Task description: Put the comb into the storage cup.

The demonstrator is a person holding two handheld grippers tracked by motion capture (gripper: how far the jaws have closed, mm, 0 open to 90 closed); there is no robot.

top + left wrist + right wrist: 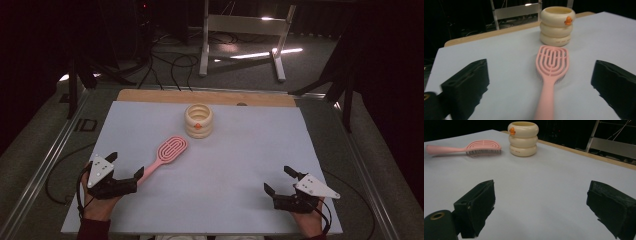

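Note:
A pink hairbrush (170,148) lies on the white sheet, its head toward a cream ringed cup (198,120) with an orange duck mark. My left gripper (126,165) sits at the near left, open around the handle's end. In the left gripper view the brush (552,60) runs straight up between the wide black jaws of that gripper (540,85), untouched, with the cup (557,25) behind it. My right gripper (277,180) rests at the near right, open and holding nothing. Its own view (541,205) looks across bare sheet toward the brush (482,147) and cup (523,138).
The white sheet (240,160) covers a wooden board whose far edge (205,96) shows behind the cup. Metal rails run along both sides of the table. Beyond it a white metal stand (240,30) and loose cables sit on the dark floor.

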